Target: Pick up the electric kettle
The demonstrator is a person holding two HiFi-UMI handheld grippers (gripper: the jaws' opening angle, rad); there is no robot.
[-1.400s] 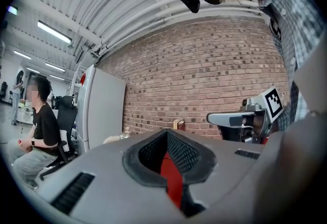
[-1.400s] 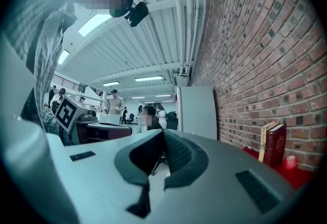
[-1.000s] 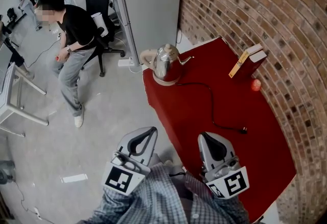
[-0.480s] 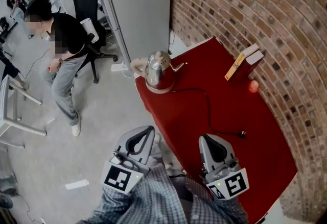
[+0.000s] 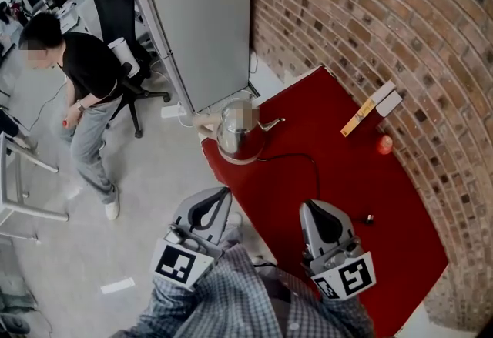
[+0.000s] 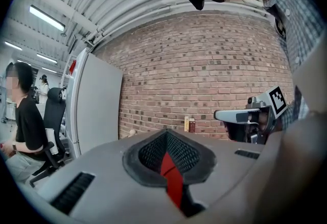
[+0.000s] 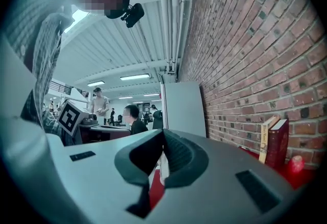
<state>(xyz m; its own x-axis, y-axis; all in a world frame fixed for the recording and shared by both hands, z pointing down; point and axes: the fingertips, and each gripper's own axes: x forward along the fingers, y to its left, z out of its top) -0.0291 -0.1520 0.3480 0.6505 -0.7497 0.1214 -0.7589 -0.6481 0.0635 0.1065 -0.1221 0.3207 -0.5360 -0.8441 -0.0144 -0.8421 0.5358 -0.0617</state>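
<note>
1. head view: a polished steel electric kettle [image 5: 237, 128] with a pale handle and a thin spout is sitting upright on its round base at the far left corner of the red cloth-covered table [image 5: 347, 182], just beside the tall grey partition panel [image 5: 200, 21].
2. a thin black power cord [image 5: 312, 167] is trailing from the kettle's base across the cloth. its plug is lying loose on the table, to the right of the right gripper [image 5: 310, 207].
3. the left gripper [image 5: 225, 195] is hanging off the table's near left edge, over the floor, with its jaws pressed together and nothing between them.
4. the right gripper is hovering over the near part of the cloth, jaws likewise together and carrying nothing. both grippers are pointing roughly toward the far end of the table.
5. both are sitting well apart from the kettle, and nothing is touching it.
6. progress, as a judgement: the pick-up is not yet beginning, and this is reading as the approach. what is left is closing the gap, parting one pair of jaws, taking the handle and lifting the kettle off the table.
7. side notes: two upright books [image 5: 373, 105] and a small round red object [image 5: 384, 144] are resting against the brick wall [image 5: 400, 21], clear of the route. a person in a black shirt [image 5: 86, 71] is standing on the floor to the left.
</note>
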